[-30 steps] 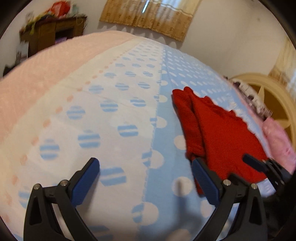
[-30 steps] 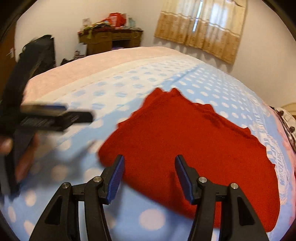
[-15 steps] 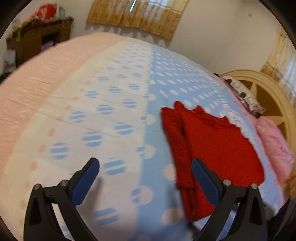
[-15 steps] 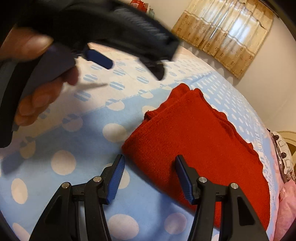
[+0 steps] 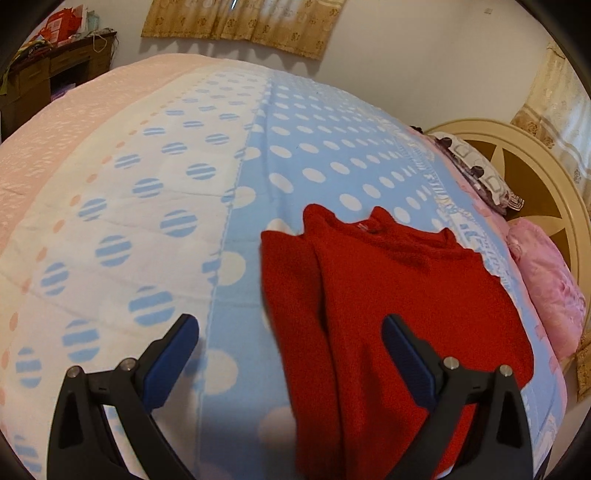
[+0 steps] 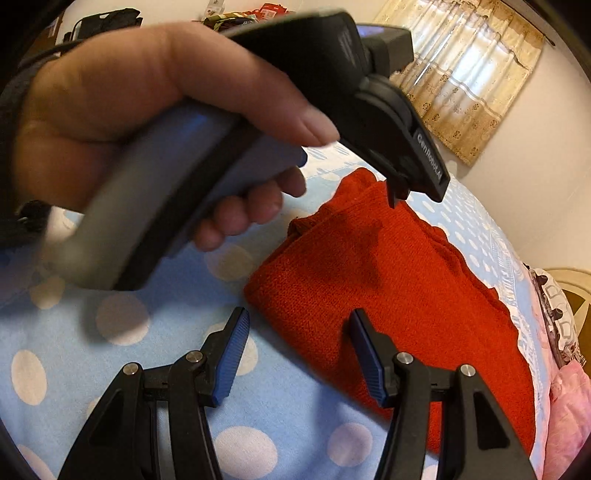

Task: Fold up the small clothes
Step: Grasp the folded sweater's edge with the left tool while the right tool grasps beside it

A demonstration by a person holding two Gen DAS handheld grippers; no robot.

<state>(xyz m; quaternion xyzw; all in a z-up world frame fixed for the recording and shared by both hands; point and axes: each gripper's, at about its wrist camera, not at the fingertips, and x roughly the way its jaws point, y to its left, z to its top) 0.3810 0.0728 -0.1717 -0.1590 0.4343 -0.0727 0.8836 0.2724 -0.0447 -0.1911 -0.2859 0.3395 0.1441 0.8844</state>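
A red knit garment (image 5: 399, 295) lies folded lengthwise on the blue dotted blanket (image 5: 303, 155). My left gripper (image 5: 290, 339) hangs open over its near left edge, nothing between the blue pads. In the right wrist view the same red garment (image 6: 399, 288) fills the middle right. My right gripper (image 6: 297, 332) is open above its near corner, empty. A hand holding the left gripper's handle (image 6: 177, 155) covers the upper left of that view, just above the garment's far end.
The bed carries a white dotted panel (image 5: 140, 206) and a pink strip (image 5: 55, 133) on the left. A pink pillow (image 5: 546, 280) and a cream round headboard (image 5: 532, 173) stand at the right. A wooden cabinet (image 5: 55, 70) is at the far left; curtains (image 5: 240, 22) hang behind.
The left gripper has swung right, bringing the red garment between its fingers. In the right wrist view the hand with the left gripper has come in close from the left.
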